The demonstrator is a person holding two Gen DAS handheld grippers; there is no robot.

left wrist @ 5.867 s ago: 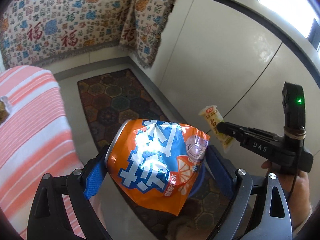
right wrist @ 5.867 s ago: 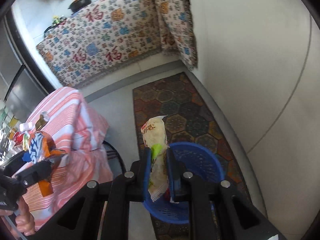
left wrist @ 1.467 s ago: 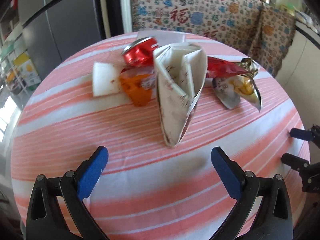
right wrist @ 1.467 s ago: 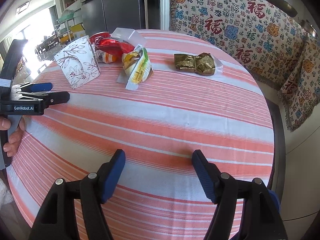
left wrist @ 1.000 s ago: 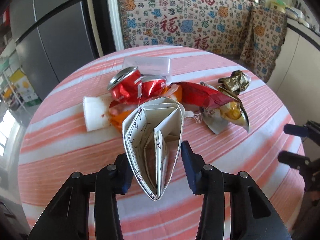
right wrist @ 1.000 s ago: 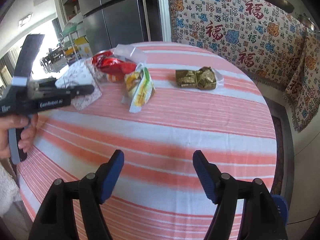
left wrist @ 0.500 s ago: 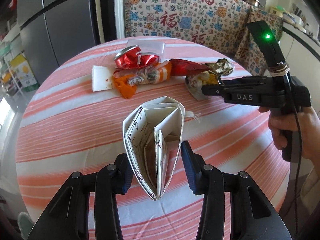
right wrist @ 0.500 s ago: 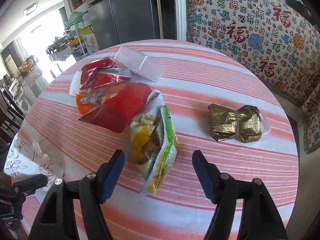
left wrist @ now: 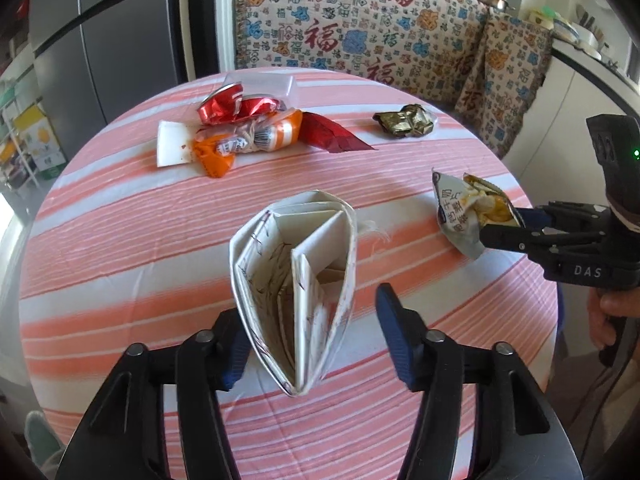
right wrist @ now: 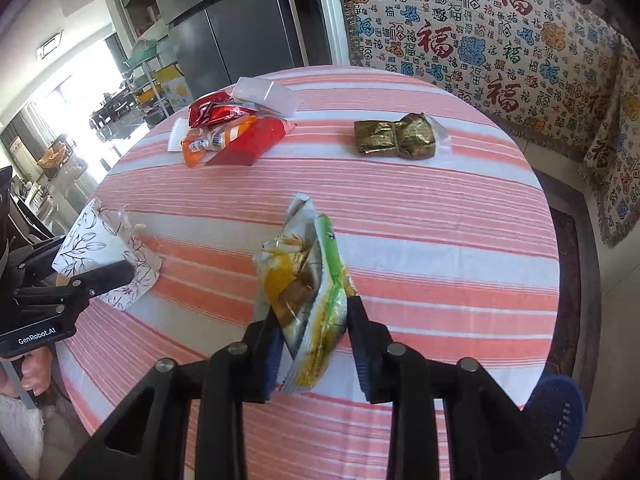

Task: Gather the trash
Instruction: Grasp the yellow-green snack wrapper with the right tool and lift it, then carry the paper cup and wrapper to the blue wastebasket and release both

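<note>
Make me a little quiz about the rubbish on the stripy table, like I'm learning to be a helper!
1. True or false: the gold foil wrapper lies apart from the red and orange pile.
2. Which thing sits between the pads of the right gripper? A: a red can. B: the yellow-green snack wrapper. C: a white napkin.
3. Fill the gap: the floral paper bag stands between the pads of the ____ gripper.

Key
1. True.
2. B. Its jaws have just been closing, and they pinch the wrapper.
3. Left. The left gripper has just been opening its jaws, and one pad stands clear of the bag.
</note>
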